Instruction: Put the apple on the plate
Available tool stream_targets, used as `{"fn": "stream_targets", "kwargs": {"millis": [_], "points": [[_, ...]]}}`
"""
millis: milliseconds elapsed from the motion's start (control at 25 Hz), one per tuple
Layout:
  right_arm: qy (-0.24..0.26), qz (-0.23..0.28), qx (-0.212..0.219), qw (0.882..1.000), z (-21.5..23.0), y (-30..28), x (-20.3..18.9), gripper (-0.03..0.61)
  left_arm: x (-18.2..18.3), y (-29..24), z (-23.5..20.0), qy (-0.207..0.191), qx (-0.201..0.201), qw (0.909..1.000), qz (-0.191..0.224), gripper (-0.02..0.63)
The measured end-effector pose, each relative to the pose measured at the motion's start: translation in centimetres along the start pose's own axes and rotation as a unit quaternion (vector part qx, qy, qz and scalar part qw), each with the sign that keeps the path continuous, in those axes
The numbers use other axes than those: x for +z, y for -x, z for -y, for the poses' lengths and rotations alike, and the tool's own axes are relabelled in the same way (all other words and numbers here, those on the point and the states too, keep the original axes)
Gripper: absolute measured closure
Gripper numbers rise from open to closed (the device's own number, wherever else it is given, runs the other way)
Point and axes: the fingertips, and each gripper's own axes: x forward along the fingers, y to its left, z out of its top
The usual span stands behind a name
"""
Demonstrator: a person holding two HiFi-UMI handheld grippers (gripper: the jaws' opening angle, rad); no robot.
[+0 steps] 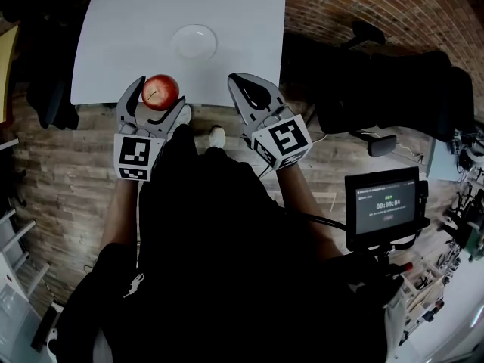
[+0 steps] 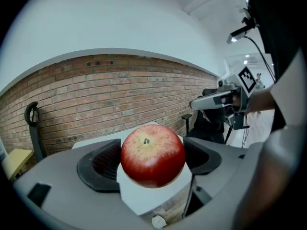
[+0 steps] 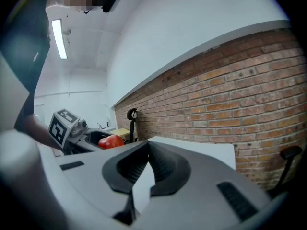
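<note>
The apple [image 1: 160, 91] sits clamped between the fingers [image 2: 103, 163] of the left gripper [image 1: 157, 100]. The dark pads press its two sides, its stem end faces up, and its lower half hangs free. It is held in the air over the near edge of the white desk [image 1: 128, 29]. The plate [image 1: 194, 41] lies farther in on the desk, empty and apart from the apple. The right gripper [image 1: 240, 84] hovers beside it over the same edge. Its fingers are drawn together until the tips touch, with nothing between them.

The desk stands against a brick wall [image 3: 240, 80] on a wooden floor [image 1: 68, 172]. A small screen [image 1: 386, 203] glows at the person's right.

Only the head view shows the plate. The left gripper view shows the stem dimple and the white desk corner under the fruit. The right gripper view catches the apple from the side, small and red in the other gripper.
</note>
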Motion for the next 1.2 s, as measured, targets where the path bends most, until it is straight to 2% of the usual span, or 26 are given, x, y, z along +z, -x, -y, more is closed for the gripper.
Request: {"fn": "stream_targets", "kwargs": {"millis": [240, 600, 1000, 1120, 1200], "points": [[-0.002, -0.001, -0.019, 1.000, 0.7, -0.9, 0.5, 0.575, 0.5, -1.8, -1.0, -0.011, -0.024, 0.9997, 0.002, 0.204], [0.002, -0.005, -0.063, 0.998, 1.8, -4.2, 1.8, 0.575, -1.1, -7.6, -3.0, -0.038, -0.090, 0.9952, 0.001, 0.204], [-0.014, -0.019, -0.147, 0.989, 4.5, -8.6, 2.2, 0.575, -3.9, -16.0, -5.3, -0.070, -0.182, 0.9807, -0.017, 0.205], [-0.018, -0.028, -0.164, 0.986, 5.6, -9.6, 1.5, 0.575, -4.4, -18.2, -4.5, -0.070, -0.208, 0.9756, -0.009, 0.204], [-0.018, -0.032, -0.170, 0.985, 6.0, -9.2, 1.0, 0.575, -5.1, -19.2, -3.5, -0.084, -0.218, 0.9723, -0.007, 0.204]]}}
